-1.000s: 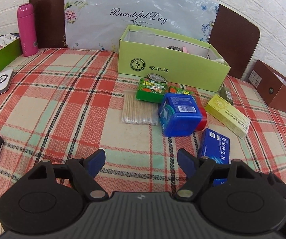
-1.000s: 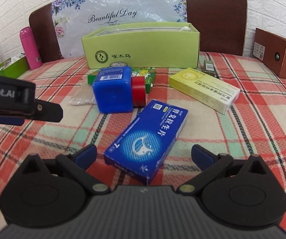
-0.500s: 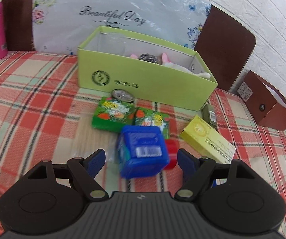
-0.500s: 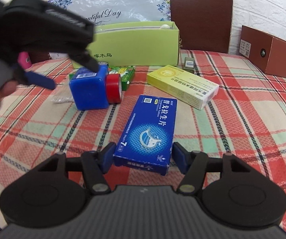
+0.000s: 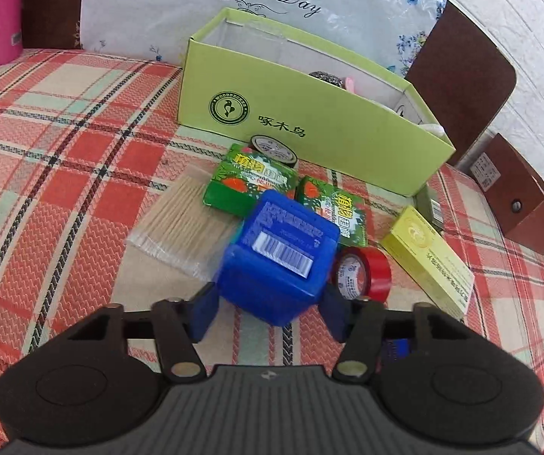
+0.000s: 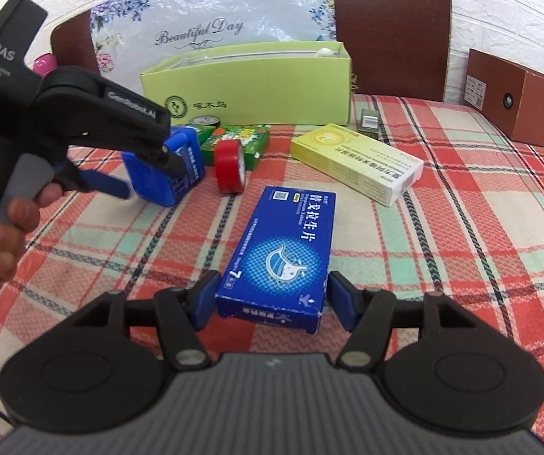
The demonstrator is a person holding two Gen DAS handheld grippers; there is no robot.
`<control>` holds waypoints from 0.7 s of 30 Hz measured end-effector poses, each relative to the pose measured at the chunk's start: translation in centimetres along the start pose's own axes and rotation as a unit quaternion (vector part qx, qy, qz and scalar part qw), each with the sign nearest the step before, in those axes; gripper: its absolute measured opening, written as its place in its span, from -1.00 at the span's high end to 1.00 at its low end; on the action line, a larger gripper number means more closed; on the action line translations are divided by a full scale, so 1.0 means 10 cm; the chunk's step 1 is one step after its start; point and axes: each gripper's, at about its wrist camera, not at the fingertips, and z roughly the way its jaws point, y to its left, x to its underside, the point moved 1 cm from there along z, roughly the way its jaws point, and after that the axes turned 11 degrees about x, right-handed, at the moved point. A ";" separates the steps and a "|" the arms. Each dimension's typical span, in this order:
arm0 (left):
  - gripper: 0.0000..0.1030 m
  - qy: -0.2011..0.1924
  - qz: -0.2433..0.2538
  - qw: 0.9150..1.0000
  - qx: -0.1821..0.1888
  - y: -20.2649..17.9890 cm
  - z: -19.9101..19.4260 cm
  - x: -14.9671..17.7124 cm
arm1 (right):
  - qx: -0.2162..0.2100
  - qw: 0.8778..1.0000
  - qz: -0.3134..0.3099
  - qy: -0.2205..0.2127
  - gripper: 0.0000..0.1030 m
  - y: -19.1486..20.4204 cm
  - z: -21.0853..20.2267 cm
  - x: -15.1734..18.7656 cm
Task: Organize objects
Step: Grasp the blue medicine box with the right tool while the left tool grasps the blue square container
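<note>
Leftmost, a pink bottle (image 5: 3, 11) stands upright at ten o'clock on the plaid tablecloth (image 5: 63, 159), well apart from the rest. Next comes a clear packet of cotton swabs (image 5: 181, 227), lying flat just at nine o'clock of the blue tub (image 5: 277, 258). That tub sits tilted between the fingers of the left gripper (image 5: 268, 313), whose jaws are closing; the blue pads lie against its two lower sides, though a firm squeeze cannot be confirmed. A person's hand (image 6: 5, 223) wraps the handle of that gripper in the right wrist view. At twelve o'clock of the tub lie two green packets (image 5: 249, 182), partly under it, and beyond them a small tape roll (image 5: 274, 148) rests against the open light-green box (image 5: 310, 125). A red tape roll (image 5: 363, 273) stands on edge, touching the tub at three o'clock. Further right, a yellow carton (image 5: 429, 258) lies flat, near the red roll but apart from it. In the right wrist view, the right gripper (image 6: 272, 299) is about half open, its pads straddling the near end of the blue medicine box (image 6: 283, 250); a thin gap shows on each side, so no pinch is evident. That box lies flat at six o'clock of the red roll. A brown box (image 6: 526, 102) sits at two o'clock, far right
</note>
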 end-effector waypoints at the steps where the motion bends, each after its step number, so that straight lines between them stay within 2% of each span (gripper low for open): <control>1: 0.43 0.008 0.005 1.000 0.009 -0.02 -0.01 0.01 | -0.004 1.000 -0.005 0.001 -0.19 0.01 -0.02 0.00; 2: 0.56 0.013 0.013 1.000 0.011 -0.03 -0.03 0.03 | -0.008 1.000 -0.009 0.000 -0.19 0.01 -0.04 0.00; 5: 0.56 0.016 0.042 0.999 0.011 -0.07 -0.18 0.20 | -0.020 0.999 -0.025 -0.001 -0.19 0.01 -0.12 0.02; 8: 0.56 0.019 0.044 0.999 0.019 -0.03 -0.37 0.40 | -0.031 0.999 -0.044 0.003 -0.19 -0.04 -0.20 0.10; 10: 0.56 0.005 0.057 0.998 0.012 -0.03 -0.48 0.47 | -0.031 0.998 -0.051 0.014 -0.18 -0.08 -0.24 0.16; 12: 0.32 -0.025 0.066 0.997 -0.009 -0.04 -0.52 0.41 | -0.024 0.998 -0.056 0.015 -0.20 -0.13 -0.27 0.21; 13: -0.12 -0.038 0.067 0.997 -0.012 -0.04 -0.51 0.35 | -0.021 0.998 -0.056 0.013 -0.22 -0.14 -0.28 0.23; 14: -0.44 -0.052 0.065 0.996 -0.013 -0.04 -0.51 0.28 | -0.020 0.998 -0.053 0.014 -0.22 -0.16 -0.29 0.24; 17: -0.51 -0.087 0.080 0.993 0.003 -0.13 -0.45 0.05 | -0.017 0.999 -0.034 0.012 -0.26 -0.21 -0.28 0.22; 21: -0.53 -0.085 0.117 0.989 0.004 -0.23 -0.22 -0.13 | -0.015 0.999 -0.032 0.012 -0.31 -0.21 -0.25 0.20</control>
